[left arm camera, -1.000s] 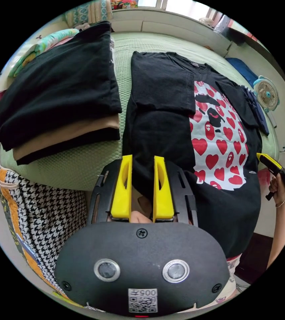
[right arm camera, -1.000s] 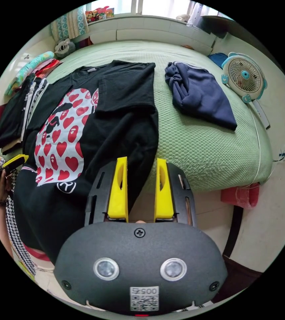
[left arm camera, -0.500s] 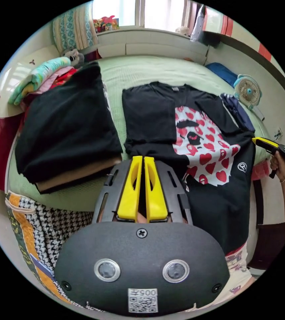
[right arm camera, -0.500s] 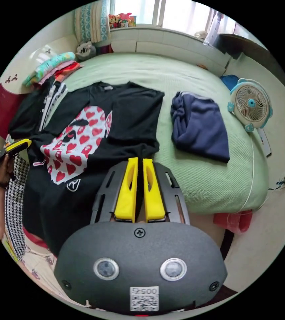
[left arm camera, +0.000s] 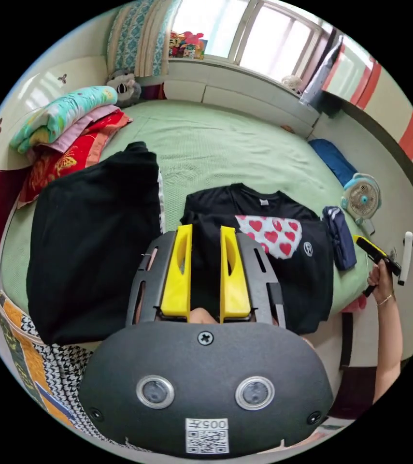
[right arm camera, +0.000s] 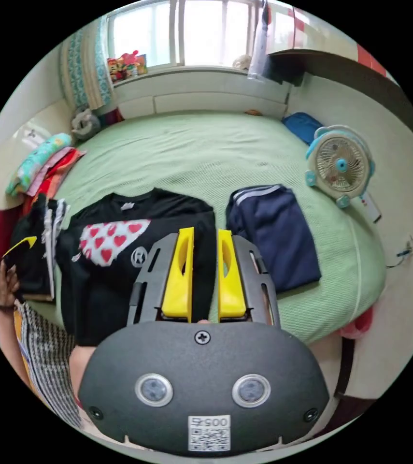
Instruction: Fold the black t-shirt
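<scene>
Green bed (right arm camera: 206,145), heart-print black t-shirt (left arm camera: 274,261) with circled "R" logo; both tongs (left arm camera: 205,270) (right arm camera: 203,270) spread.

one black t-shirt (left arm camera: 264,251), one navy garment (right arm camera: 274,232), one fan (right arm camera: 340,166), two tools (left arm camera: 205,270) (right arm camera: 203,273).

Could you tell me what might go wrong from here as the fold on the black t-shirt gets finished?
1. Both the left hand-held gripper and the right hand-held gripper have their jaws apart, so the folded-up hem of the t-shirt might slide back, since its lower part seems to overhang the bed edge.
2. The navy garment lies close beside the t-shirt, so a sideways fold could catch it.
</scene>
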### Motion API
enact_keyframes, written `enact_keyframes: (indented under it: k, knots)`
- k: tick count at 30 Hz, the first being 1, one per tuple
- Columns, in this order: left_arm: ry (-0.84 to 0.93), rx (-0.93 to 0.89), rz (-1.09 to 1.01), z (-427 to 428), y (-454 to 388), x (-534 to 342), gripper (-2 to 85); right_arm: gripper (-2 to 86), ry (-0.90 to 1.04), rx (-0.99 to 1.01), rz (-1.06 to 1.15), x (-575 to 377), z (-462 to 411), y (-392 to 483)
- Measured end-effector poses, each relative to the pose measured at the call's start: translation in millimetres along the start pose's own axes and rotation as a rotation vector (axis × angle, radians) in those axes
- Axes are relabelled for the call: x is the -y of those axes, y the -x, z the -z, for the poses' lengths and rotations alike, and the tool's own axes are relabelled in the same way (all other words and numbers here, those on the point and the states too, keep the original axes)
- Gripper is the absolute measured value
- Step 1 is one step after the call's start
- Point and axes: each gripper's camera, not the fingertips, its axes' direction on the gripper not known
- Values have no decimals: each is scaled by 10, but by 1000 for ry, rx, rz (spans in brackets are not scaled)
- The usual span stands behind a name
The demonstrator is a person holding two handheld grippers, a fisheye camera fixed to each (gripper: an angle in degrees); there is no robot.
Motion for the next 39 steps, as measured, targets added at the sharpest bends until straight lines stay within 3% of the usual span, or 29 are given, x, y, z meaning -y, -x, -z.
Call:
enact_keyframes:
  k: [4,11,17,21,30,39]
  knots:
    - [36,55,-127,15,25,-787,102,87,36,34,71,-856,-29,-91]
    - [95,21,-97,24,-40,-1817,113,111,36,86,-67,-2068,129,-171]
    - [133,72,-68,30,-180,-2014,123,93,127,-31,10,-2207,77,34]
    - [155,61,-90,121,-219,-2089,134,-8,106,-16,6,-2323,354,2]
    - [159,14,-54,334,-244,-2141,137,-16,15,-3,-92,-2591,940,-503]
    - [231,107,-48,655,-372,-2209,87,-16,6,-16,-80,-2848,1235,-456]
